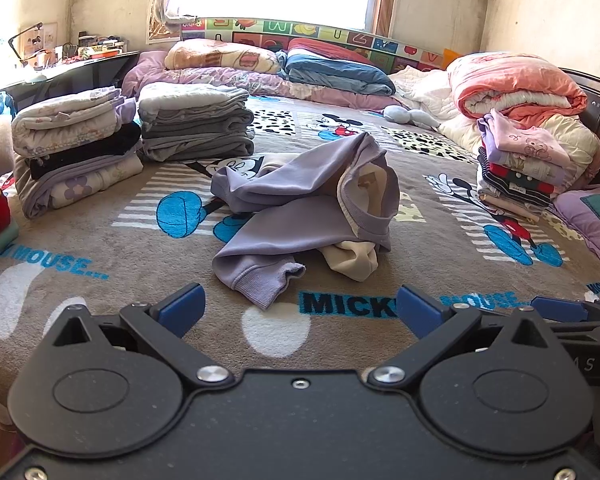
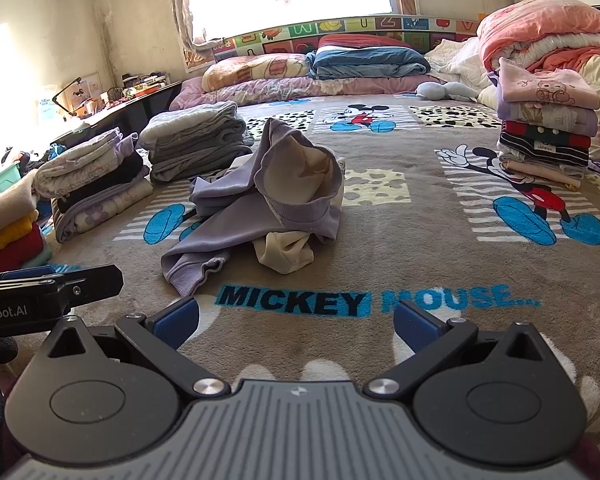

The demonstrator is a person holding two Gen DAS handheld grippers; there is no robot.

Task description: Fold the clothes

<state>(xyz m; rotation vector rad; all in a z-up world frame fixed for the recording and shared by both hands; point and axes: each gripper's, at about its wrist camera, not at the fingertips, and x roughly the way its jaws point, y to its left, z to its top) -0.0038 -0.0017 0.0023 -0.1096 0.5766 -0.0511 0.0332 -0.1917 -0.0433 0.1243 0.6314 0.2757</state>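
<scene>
A crumpled lilac sweatshirt with a cream lining (image 1: 300, 208) lies in a heap in the middle of the Mickey Mouse bedspread (image 1: 140, 248); it also shows in the right wrist view (image 2: 260, 204). My left gripper (image 1: 300, 310) is open and empty, a short way in front of the sweatshirt's cuff. My right gripper (image 2: 296, 320) is open and empty, beside the left gripper and to its right, also short of the heap. The right gripper shows at the right edge of the left wrist view (image 1: 560, 308); the left gripper's body shows at the left of the right wrist view (image 2: 52, 292).
Folded stacks stand on the bed: a floral and black pile (image 1: 76, 152), a grey pile (image 1: 196, 124), a pink and striped pile (image 1: 524, 160), and a red and yellow pile (image 2: 8, 232). Pillows and quilts (image 1: 332, 68) line the headboard. A desk (image 1: 72, 68) stands at the left.
</scene>
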